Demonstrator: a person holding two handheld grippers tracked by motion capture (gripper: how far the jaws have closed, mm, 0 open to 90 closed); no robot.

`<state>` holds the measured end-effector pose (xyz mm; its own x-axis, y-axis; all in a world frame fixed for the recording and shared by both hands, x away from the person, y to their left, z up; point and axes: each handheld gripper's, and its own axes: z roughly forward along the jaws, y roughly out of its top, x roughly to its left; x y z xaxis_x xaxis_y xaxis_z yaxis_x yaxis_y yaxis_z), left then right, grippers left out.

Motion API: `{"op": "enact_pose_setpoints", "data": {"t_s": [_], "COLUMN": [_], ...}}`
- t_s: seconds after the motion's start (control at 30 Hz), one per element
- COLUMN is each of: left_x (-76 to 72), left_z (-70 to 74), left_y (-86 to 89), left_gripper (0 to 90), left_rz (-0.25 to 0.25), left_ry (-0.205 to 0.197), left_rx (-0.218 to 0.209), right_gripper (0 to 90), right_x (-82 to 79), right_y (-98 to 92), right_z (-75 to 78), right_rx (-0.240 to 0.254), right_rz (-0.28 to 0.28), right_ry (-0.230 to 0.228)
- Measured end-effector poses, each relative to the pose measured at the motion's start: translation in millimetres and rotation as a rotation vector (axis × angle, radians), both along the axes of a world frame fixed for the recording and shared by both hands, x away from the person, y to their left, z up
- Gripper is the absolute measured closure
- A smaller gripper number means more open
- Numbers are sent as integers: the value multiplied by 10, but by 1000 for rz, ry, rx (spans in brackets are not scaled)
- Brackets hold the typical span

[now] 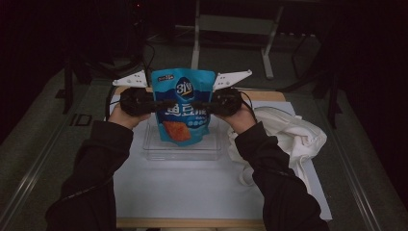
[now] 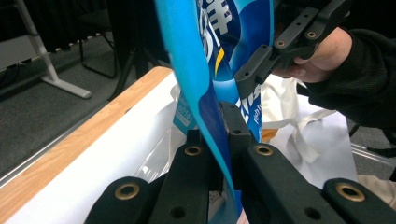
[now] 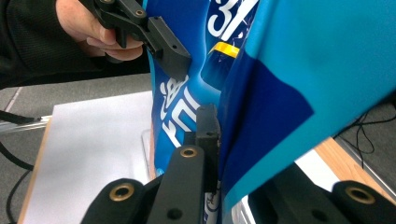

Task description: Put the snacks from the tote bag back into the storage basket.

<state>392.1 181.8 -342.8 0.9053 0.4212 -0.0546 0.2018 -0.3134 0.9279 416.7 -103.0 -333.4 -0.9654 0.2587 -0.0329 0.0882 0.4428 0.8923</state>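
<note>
Our left gripper is clamped tight on the left edge of the blue snack pouch, and in the left gripper view we see its two black jaws pressed together with the thin blue film pinched between them. Our right gripper is closed just as firmly on the pouch's right edge; in the right gripper view one jaw lies flat against the printed face while the film folds over the other. We hold the pouch upright between the two grippers, printed front facing us, with white lettering and an orange picture near its bottom. It hangs above a clear plastic tray, its lower end just over the tray's opening; we cannot tell whether it touches the tray. The tray sits on a white mat that covers a wooden table. A crumpled white cloth bag lies on the mat just to the right of the tray, near our right sleeve. Each gripper carries a grey three-cornered plate, and both plates stand beside the pouch's top corners.
</note>
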Motion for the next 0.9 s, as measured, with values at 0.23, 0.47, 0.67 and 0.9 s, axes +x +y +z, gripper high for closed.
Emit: {"op": "enact_pose_setpoints", "data": {"t_s": [0.23, 0.47, 0.67, 0.9], "left_x": [63, 82, 105, 122], "left_z": [-159, -159, -149, -241], "left_y": [-20, -52, -80, -78], "left_gripper": [900, 900, 900, 900], "left_rz": [-11, -18, -19, -25], "left_ry": [19, 21, 27, 44], "left_rx": [-4, -3, 6, 3], "right_gripper": [867, 866, 867, 867], "right_x": [31, 40, 52, 57], "right_y": [-14, -60, -84, -88], "right_z": [-134, -201, -203, -279], "right_rx": [-23, 2, 8, 0], "right_rz": [-12, -19, -26, -27], "right_ry": [14, 30, 33, 45]}}
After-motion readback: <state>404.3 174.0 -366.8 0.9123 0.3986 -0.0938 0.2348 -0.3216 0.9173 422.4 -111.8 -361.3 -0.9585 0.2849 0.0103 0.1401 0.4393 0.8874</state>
